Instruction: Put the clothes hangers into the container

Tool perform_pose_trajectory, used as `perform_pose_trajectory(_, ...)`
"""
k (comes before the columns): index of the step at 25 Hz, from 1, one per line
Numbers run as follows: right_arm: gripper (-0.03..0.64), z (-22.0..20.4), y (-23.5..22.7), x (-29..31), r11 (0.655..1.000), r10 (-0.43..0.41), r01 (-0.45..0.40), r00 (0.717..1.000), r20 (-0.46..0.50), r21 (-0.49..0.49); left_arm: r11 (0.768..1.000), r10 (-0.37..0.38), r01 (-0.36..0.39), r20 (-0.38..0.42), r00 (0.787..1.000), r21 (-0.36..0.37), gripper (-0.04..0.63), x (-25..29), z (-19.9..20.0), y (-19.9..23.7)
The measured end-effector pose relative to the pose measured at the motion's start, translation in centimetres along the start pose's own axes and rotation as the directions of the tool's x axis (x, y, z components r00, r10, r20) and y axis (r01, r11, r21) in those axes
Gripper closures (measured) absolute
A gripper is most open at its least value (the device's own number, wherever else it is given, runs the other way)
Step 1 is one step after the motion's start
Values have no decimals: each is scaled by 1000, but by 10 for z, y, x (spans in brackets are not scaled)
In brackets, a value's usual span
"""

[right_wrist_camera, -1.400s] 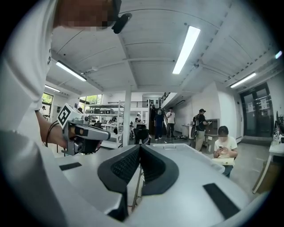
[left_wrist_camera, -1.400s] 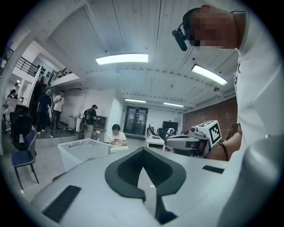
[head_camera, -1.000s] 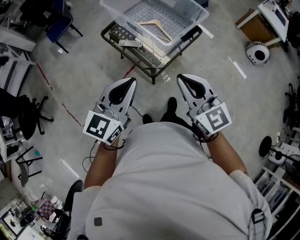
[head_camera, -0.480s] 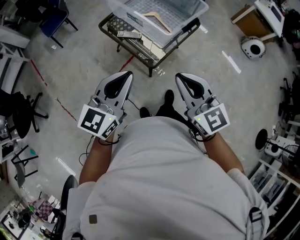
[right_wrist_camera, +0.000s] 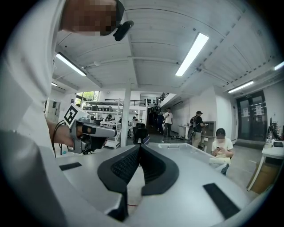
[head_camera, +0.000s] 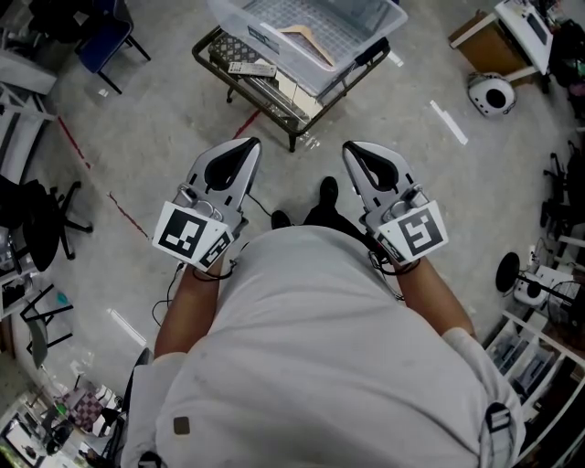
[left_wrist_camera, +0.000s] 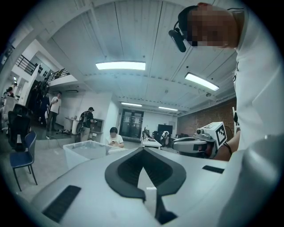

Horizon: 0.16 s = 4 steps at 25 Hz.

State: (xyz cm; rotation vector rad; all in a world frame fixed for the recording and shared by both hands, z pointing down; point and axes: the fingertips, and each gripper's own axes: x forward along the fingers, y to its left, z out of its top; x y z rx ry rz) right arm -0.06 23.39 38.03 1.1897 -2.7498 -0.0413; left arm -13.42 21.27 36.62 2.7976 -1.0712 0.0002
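Observation:
A wooden clothes hanger (head_camera: 307, 41) lies inside the clear plastic container (head_camera: 370, 27) at the top of the head view. The container rests on a low black rack (head_camera: 274, 101). Both grippers are held close to the person's body, well short of the rack and pointing toward it. My left gripper (head_camera: 245, 146) is shut with nothing in it. My right gripper (head_camera: 352, 149) is shut and empty too. In the left gripper view the jaws (left_wrist_camera: 143, 150) meet, with the container (left_wrist_camera: 88, 153) beyond them. The right gripper view shows its jaws (right_wrist_camera: 140, 145) closed together.
A remote-like object (head_camera: 251, 69) lies on the rack beside the container. A white round device (head_camera: 494, 94) and a brown box (head_camera: 489, 46) sit at the upper right. A blue chair (head_camera: 105, 41) and a black office chair (head_camera: 41, 224) stand at the left. People (left_wrist_camera: 90, 120) stand in the background.
The container and rack sit higher in the head view than a second ago. Both grippers keep their place by the body and stay shut.

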Motion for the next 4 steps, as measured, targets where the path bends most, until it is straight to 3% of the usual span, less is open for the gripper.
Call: perform_pose_trajectory(4,598,1,-10,-2,1000,-5,5,1000,2,7,1000,-3,3,-2,1000,-2,580,9,1,-2)
